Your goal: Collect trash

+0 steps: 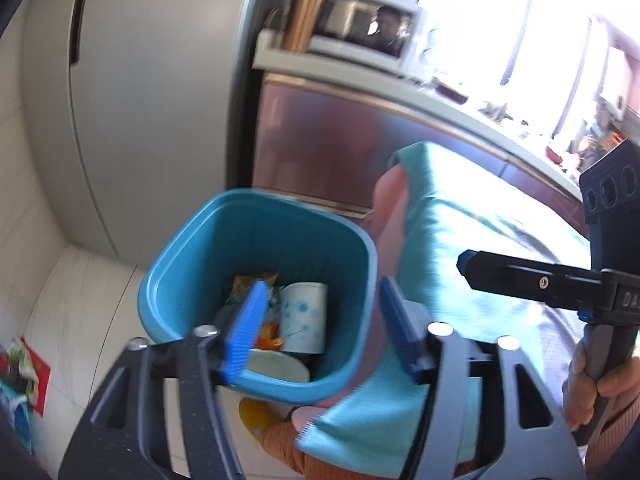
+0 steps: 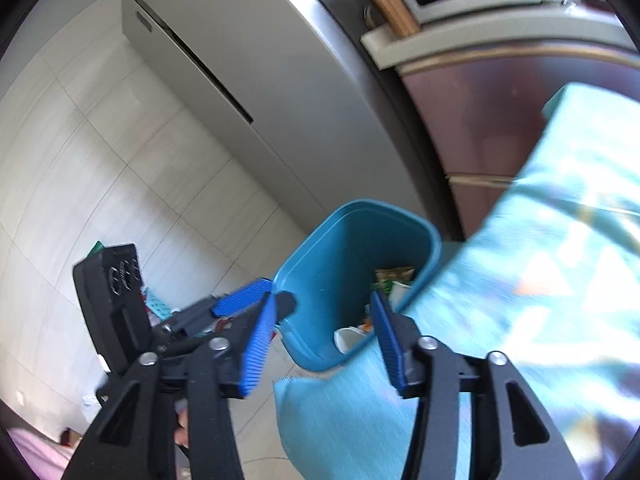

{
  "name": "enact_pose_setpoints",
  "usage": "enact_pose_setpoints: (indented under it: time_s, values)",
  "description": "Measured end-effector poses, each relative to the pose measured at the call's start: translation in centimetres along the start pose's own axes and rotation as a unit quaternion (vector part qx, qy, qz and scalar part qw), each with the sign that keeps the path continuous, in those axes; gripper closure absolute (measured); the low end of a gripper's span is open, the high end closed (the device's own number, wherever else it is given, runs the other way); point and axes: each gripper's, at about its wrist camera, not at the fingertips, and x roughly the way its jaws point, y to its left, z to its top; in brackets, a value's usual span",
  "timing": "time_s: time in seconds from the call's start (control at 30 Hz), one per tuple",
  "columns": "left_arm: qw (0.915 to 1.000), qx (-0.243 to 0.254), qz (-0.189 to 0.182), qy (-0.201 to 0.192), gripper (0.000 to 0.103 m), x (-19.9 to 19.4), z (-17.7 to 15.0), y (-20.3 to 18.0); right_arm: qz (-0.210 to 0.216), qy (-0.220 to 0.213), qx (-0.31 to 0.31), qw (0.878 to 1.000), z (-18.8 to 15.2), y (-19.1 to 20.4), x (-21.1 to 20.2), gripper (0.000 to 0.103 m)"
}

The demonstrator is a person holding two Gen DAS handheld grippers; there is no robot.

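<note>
A blue trash bin (image 1: 184, 256) stands on the floor beside a table with a teal cloth (image 1: 448, 248). Inside lie a white paper cup with blue dots (image 1: 304, 316), a snack wrapper (image 1: 252, 282) and a white plate or lid (image 1: 276, 366). My left gripper (image 1: 320, 328) is open and empty, just above the bin's near rim. My right gripper (image 2: 320, 340) is open and empty, above the bin (image 2: 320, 264) from its other side. The right gripper also shows in the left wrist view (image 1: 464, 264), over the table. The left gripper shows in the right wrist view (image 2: 256, 300).
A grey fridge (image 1: 152, 92) stands behind the bin, with a reddish cabinet (image 1: 320, 136) and a microwave (image 1: 360, 28) on its counter. Wrappers and packets (image 1: 20, 376) lie on the tiled floor at the left. The teal cloth (image 2: 520, 280) hangs over the table edge next to the bin.
</note>
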Motion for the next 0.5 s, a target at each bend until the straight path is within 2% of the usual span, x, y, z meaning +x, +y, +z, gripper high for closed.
enact_pose_setpoints:
  time_s: [0.07, 0.17, 0.23, 0.3, 0.37, 0.5]
  values:
    - [0.9997, 0.018, -0.009, -0.015, 0.034, -1.1, -0.1, -1.4, -0.016, -0.017, -0.008, 1.000, -0.7, -0.1, -1.8, 0.044]
    - [0.9983, 0.037, -0.020, -0.041, 0.018, -2.6, -0.6, -3.3, -0.048, -0.046, -0.022, 0.998, -1.9, -0.1, -4.5, 0.037]
    - [0.9970, 0.044, -0.024, -0.058, 0.007, -3.5, -1.0, -4.5, -0.074, -0.069, -0.031, 0.994, -2.7, 0.0, -6.0, 0.027]
    - [0.9961, 0.047, -0.025, -0.070, 0.005, -4.0, -1.3, -5.8, -0.110, -0.094, -0.043, 0.989, -3.7, 0.1, -7.8, 0.015]
    - [0.9955, 0.050, -0.028, -0.075, 0.005, -4.3, -1.5, -7.1, -0.146, -0.121, -0.049, 0.981, -4.8, 0.2, -9.2, 0.009]
    - [0.9933, 0.068, -0.026, -0.090, 0.005, -5.0, -2.2, -10.0, -0.207, -0.161, -0.043, 0.964, -6.8, -0.3, -11.9, 0.007]
